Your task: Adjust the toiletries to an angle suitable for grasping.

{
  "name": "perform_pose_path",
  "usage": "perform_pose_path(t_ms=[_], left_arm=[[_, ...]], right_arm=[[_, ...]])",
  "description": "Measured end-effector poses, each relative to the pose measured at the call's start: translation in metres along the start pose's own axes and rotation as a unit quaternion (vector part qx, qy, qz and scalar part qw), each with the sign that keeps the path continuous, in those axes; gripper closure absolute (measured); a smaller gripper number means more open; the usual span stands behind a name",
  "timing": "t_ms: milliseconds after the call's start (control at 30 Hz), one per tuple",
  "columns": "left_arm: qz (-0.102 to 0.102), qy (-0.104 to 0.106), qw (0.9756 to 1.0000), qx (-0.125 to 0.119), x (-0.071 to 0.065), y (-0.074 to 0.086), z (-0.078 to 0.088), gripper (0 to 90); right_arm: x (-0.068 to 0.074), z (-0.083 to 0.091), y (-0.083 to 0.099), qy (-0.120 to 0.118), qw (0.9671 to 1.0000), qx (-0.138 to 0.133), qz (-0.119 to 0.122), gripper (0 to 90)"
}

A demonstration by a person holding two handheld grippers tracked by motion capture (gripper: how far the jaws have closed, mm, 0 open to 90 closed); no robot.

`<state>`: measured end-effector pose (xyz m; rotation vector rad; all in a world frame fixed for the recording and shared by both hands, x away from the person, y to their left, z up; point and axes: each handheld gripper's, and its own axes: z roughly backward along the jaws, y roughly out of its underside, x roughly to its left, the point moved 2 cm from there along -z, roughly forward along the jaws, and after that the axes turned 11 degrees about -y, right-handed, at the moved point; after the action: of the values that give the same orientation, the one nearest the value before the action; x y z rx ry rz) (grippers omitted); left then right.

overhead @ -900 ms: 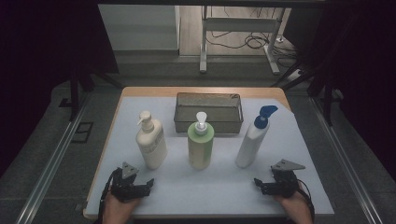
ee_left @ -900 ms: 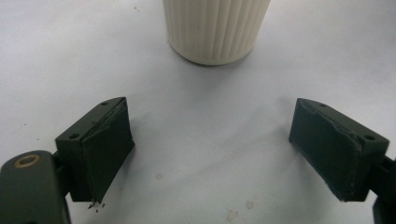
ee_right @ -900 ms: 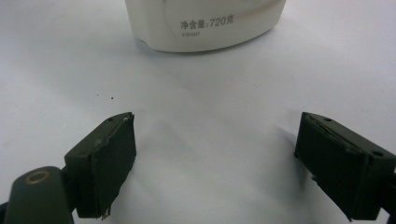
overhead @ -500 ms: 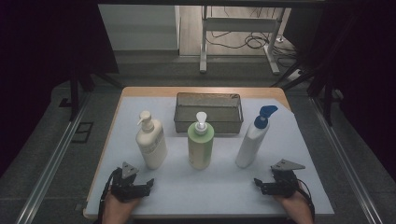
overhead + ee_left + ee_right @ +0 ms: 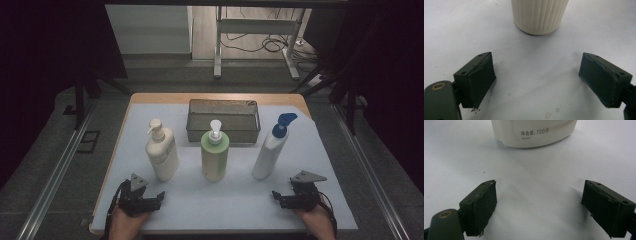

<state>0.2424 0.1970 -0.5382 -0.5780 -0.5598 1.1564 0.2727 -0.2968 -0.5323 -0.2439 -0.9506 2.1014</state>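
Three bottles stand in a row on the white sheet: a cream pump bottle [image 5: 161, 152] at the left, a green pump bottle [image 5: 214, 155] in the middle, and a white bottle with a blue cap [image 5: 269, 150] at the right. My left gripper [image 5: 157, 200] rests near the front edge, below the cream bottle. In the left gripper view it [image 5: 536, 82] is open and empty, a short way off the cream bottle's ribbed base [image 5: 540, 15]. My right gripper [image 5: 277, 198] lies at the front right. It [image 5: 539, 206] is open and empty, facing the white bottle's base [image 5: 534, 132].
A dark wire basket [image 5: 223, 120] stands behind the bottles, at the back of the sheet. The white sheet [image 5: 225, 210] covers a wooden table whose edge runs close to both hands. Dark floor and metal frames surround the table.
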Motion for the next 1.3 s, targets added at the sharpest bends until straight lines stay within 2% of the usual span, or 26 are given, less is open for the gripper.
perform_pose_path(t_ms=[333, 967, 1300], left_arm=[[0.0, 0.0, 1.0, -0.001, 0.0, 0.0, 0.0, 12.6], [0.0, 0.0, 1.0, -0.001, 0.0, 0.0, 0.0, 12.6], [0.001, 0.0, 1.0, -0.001, 0.0, 0.0, 0.0, 12.6]], right_arm=[[0.001, 0.002, -0.003, -0.003, 1.0, 0.008, -0.003, 13.7], [0.008, 0.009, -0.017, -0.023, 0.9997, -0.003, 0.003, 14.1], [-0.001, 0.017, -0.024, -0.021, 0.9993, -0.027, -0.015, 39.1]])
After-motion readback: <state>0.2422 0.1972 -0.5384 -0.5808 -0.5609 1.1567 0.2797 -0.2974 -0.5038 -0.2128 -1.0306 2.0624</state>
